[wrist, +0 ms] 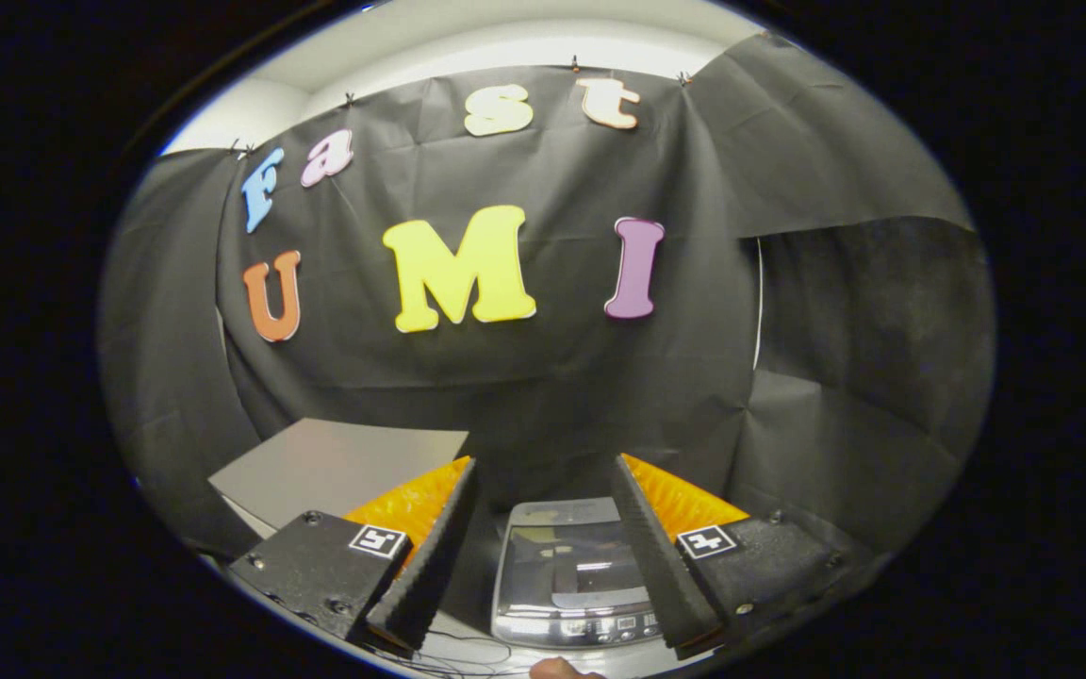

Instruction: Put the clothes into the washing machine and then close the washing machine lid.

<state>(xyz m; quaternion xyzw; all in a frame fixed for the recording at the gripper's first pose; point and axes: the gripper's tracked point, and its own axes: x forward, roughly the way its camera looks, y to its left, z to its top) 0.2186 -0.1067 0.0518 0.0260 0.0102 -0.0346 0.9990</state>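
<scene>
The jaws (543, 547) are held wide apart, with nothing between the fingers. Below and just beyond them the washer (569, 585) is seen from above, standing on the bench (468, 651); its glass lid (573, 566) appears to lie flat, though whether it is fully shut cannot be told through the reflections. No clothes can be made out, so the loading is judged either done or not yet begun. A grey board (336, 467) lies on the far left, well apart from the washer. A thin cable (468, 653) trails on the bench near the left finger, and a fingertip (557, 670) of a person shows at the near edge.

The main risks are judged as follows: if the lid is pressed off-centre by one finger, the small washer could be pushed or tipped; the cable could be snagged on a low pass; and cloth could be trapped under the lid if left hanging over the rim.
</scene>
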